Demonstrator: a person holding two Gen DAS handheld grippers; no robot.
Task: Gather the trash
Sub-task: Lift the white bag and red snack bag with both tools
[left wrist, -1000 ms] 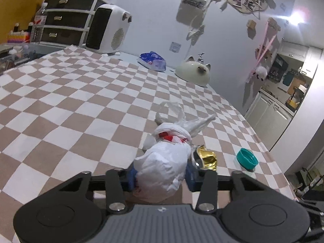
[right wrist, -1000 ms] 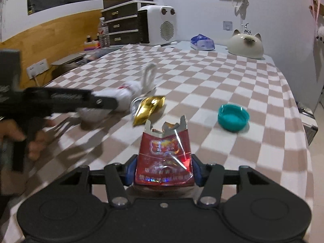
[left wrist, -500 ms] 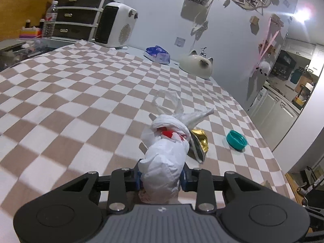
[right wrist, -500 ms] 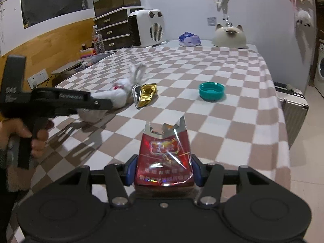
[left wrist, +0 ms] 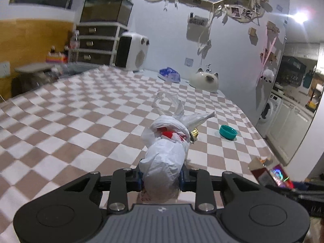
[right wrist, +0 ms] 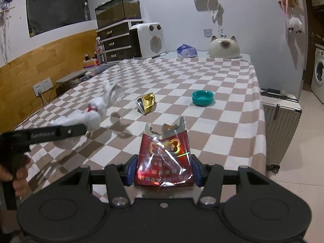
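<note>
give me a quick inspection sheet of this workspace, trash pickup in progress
surface: table with checkered cloth, mostly bare
job's things: white plastic bag held by the left gripper; red foil packet held by the right gripper; gold wrapper and teal lid lie on the cloth
clutter: blue tissue pack, cat-shaped container, white heater at the far end
grippers: left has just closed on the bag; right shut on the packet
cables: plug and cord at wall socket
surroundings: drawer unit, suitcase, washing machine

You see knotted white bag [left wrist: 168, 156] held off table [right wrist: 222, 93]; torn red packet [right wrist: 164, 158] upright; gold wrapper [right wrist: 146, 102], teal lid [right wrist: 203, 98] lying apart.
</note>
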